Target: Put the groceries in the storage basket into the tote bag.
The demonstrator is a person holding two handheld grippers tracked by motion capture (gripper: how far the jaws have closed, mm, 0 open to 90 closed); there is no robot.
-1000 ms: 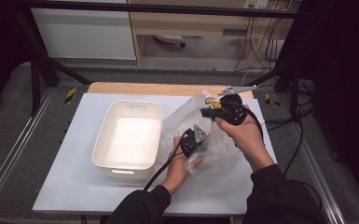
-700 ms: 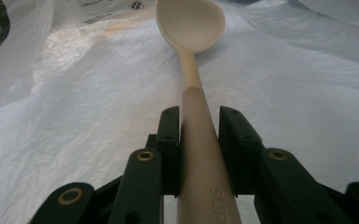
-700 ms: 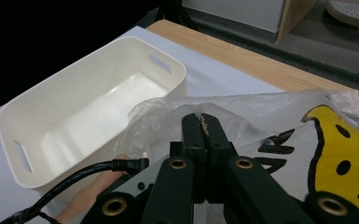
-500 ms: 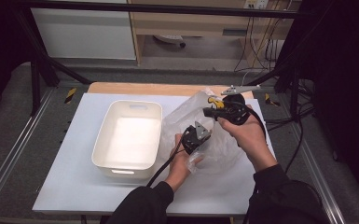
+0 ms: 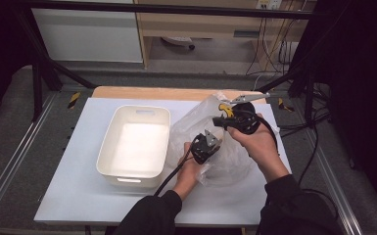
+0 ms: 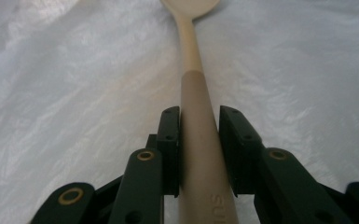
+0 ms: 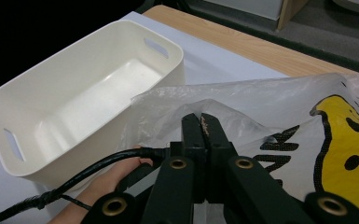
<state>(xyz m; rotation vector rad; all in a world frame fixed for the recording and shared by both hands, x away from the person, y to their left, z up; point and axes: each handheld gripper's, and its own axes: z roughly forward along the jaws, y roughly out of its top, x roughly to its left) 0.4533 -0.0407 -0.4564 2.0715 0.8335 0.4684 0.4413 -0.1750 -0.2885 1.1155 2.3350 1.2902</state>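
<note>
A clear plastic bag (image 5: 227,161) with a yellow and black print (image 7: 349,140) lies on the white table right of a white bin (image 5: 137,108). My left gripper (image 5: 209,141) reaches into the bag. Its jaws (image 6: 199,114) are shut on the handle of a beige wooden spoon (image 6: 193,70), whose bowl points away at the top of the left gripper view, with bag film (image 6: 74,93) all around. My right gripper (image 5: 221,121) is held above the bag's far side. Its jaws (image 7: 200,120) are shut on the bag's upper edge (image 7: 270,105) and hold it up.
The white bin (image 7: 51,65) is empty, with a handle slot at each end, and stands close to the bag's left. The left hand (image 7: 116,175) and its black cable (image 7: 98,165) lie between bin and bag. A wooden strip (image 5: 166,93) borders the table's far edge.
My left gripper has sunk a little inside the bag, still holding the spoon. The right gripper and the bag's lifted edge have stayed in place.
</note>
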